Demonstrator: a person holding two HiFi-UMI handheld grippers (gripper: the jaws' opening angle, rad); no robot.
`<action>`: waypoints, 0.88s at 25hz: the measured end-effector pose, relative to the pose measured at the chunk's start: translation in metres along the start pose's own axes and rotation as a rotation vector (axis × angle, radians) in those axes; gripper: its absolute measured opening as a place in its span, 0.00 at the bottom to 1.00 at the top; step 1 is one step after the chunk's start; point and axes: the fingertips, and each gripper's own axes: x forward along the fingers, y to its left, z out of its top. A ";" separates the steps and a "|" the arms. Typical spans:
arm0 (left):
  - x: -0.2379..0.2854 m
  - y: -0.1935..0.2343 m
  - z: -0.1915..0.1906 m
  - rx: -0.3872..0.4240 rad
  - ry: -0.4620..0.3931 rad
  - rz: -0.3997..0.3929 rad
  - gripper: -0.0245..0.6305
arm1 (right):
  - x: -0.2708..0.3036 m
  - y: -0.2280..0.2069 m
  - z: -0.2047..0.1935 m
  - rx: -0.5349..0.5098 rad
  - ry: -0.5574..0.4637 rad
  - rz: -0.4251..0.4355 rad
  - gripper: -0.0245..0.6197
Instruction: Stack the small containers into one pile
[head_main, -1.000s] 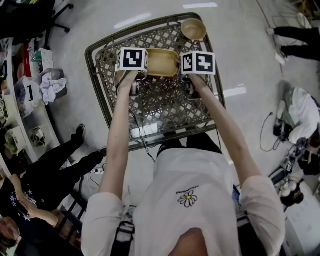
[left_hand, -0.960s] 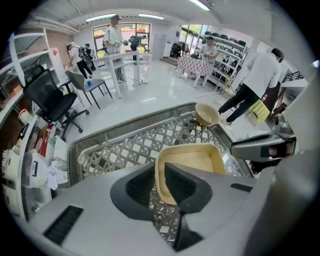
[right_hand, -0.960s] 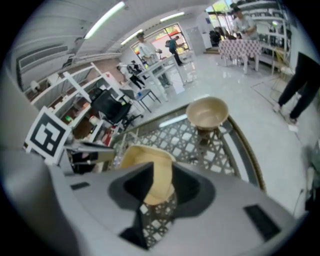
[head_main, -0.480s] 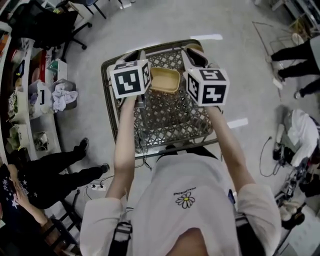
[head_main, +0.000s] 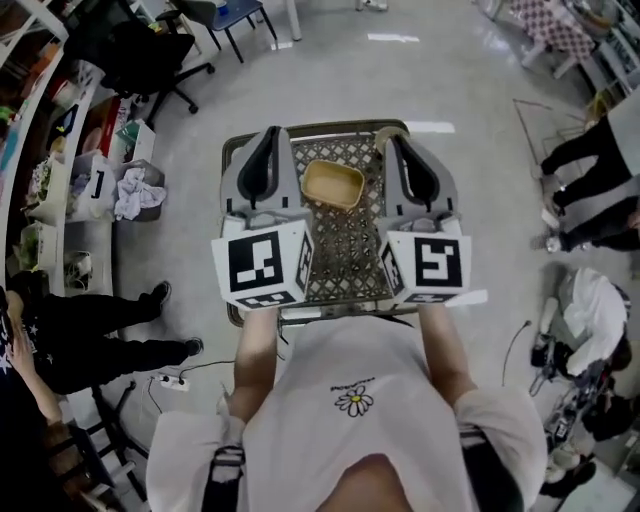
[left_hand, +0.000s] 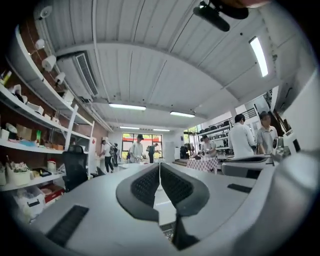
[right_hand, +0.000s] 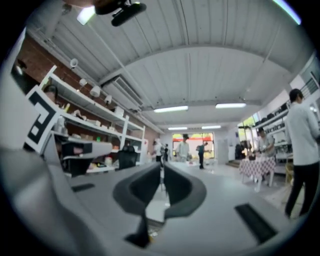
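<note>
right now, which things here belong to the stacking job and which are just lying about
Job:
- tan rectangular container, on the lattice metal table
- left gripper, shut and empty
- right gripper, jaws have just been closing, nothing between them

Lying about:
- black office chair
- white cloth
- power strip
- wall shelves

Bright ceiling strip lamps (left_hand: 127, 106), glare streaks on floor (head_main: 400, 38), fisheye bending, dark corners, right gripper view soft

Open workshop lab, wall shelves (left_hand: 30, 146), office chair (left_hand: 75, 167), strip lights (left_hand: 127, 106)
</note>
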 end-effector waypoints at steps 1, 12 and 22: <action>-0.008 -0.001 0.005 0.007 -0.032 0.015 0.09 | -0.006 0.004 0.006 -0.021 -0.027 0.001 0.10; -0.056 0.007 -0.007 -0.050 -0.099 0.108 0.08 | -0.036 0.034 -0.017 -0.054 0.002 0.035 0.09; -0.063 0.013 -0.014 -0.053 -0.083 0.119 0.08 | -0.041 0.039 -0.024 -0.023 0.022 0.027 0.09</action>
